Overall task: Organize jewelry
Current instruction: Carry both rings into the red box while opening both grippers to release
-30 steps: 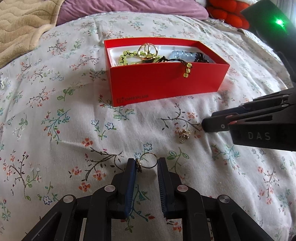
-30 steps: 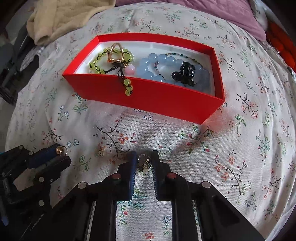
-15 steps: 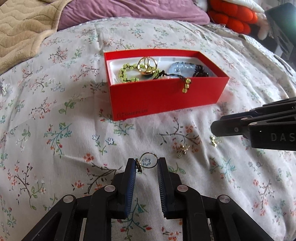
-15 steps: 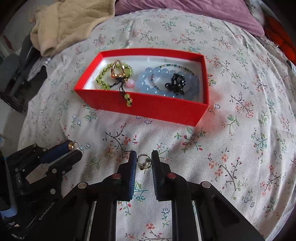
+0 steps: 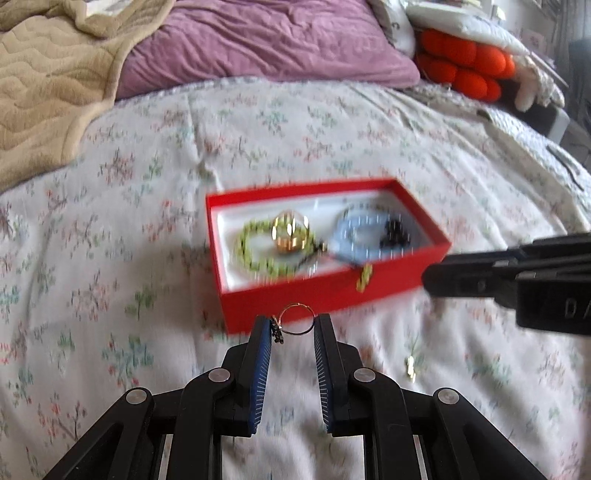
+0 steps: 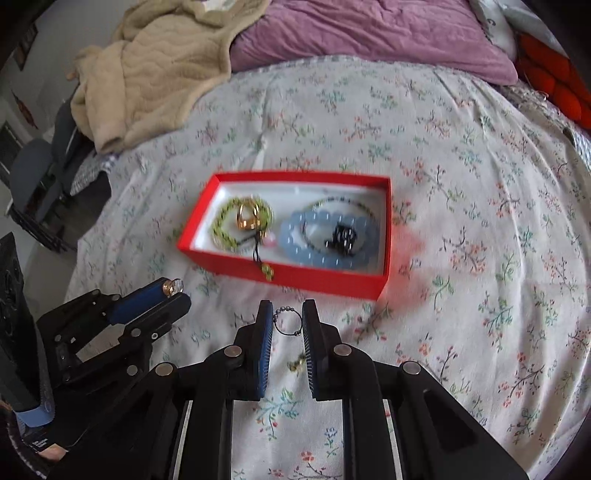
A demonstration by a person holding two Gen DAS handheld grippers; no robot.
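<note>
A: Surface?
B: White floral bedspread [image 6: 461, 155], rumpled. Nearest: left gripper [image 5: 291, 328] pinching a thin gold wire hoop [image 5: 295, 319] at its fingertips. Right gripper [image 6: 288, 317] clamped on a small dark beaded ring [image 6: 287, 322].

A: Loose bits?
B: Small gold trinket [image 5: 410, 367] on the spread near the right gripper; another gold piece [image 6: 295, 363] under the right gripper's fingers.

A: Box?
B: Open red cardboard box [image 6: 295, 278], mid-bed, past both grippers. Inside: green bead bracelet [image 6: 221, 225] with gold ring [image 6: 246, 218] at left end, pale blue bead bracelet [image 6: 295, 243] and black charm [image 6: 341, 236] at right. A green-bead tassel [image 6: 267, 272] hangs over the near wall.

A: Far edge?
B: Beige quilted blanket [image 6: 147, 70] far-left, purple pillow [image 6: 369, 33] at head, orange plush [image 5: 465, 64] far-right.
</note>
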